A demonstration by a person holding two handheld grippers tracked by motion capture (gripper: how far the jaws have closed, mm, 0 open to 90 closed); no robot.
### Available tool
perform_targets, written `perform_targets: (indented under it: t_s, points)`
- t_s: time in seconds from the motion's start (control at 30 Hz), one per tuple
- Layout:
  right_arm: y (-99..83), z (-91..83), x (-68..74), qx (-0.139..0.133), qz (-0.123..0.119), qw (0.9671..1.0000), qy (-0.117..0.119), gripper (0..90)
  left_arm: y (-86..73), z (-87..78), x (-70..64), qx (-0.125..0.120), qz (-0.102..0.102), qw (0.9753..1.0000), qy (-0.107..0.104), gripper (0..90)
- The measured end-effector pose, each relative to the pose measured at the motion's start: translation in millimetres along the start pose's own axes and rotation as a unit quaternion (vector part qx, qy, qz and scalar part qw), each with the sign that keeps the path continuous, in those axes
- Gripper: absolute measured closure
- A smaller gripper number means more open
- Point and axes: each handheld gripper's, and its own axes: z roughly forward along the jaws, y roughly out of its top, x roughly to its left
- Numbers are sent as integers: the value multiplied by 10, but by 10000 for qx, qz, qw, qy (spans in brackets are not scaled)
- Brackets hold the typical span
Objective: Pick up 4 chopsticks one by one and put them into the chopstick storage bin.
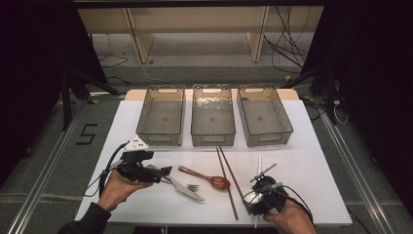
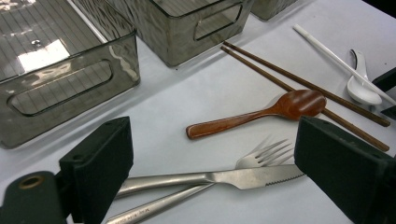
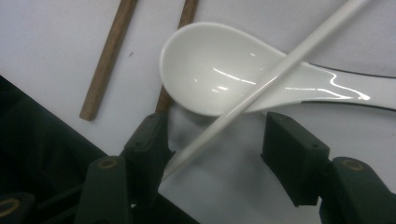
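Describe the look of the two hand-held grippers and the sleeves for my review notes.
Both are black. The left hand-held gripper carries a grey three-cornered plate on top and trails a black cable; its jaws are thick, square-ended blocks. The right hand-held gripper also trails a black cable. The left forearm wears a dark sleeve.

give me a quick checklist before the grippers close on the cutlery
1. left gripper open, jaws either side of the knife: ok
2. fork crosses under the knife and may come up with it: not ok
3. right gripper open over the white chopstick: ok
4. white chopstick lies across the white spoon, which may shift: not ok
5. three bins empty: ok
6. which bin takes which piece: cannot tell
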Motion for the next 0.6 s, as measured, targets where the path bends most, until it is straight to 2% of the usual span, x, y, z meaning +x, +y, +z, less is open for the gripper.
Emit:
perform_targets:
  t_s: [0.27, 0.6]
  points:
    - [-23, -5, -40, 57, 4, 9999, -90, 594, -20, 9, -18, 72, 125, 9999, -10, 114]
    - [-49, -24, -117, 104, 38, 9997, -196, 757, -31, 18, -22, 105, 107, 9999, -41, 114]
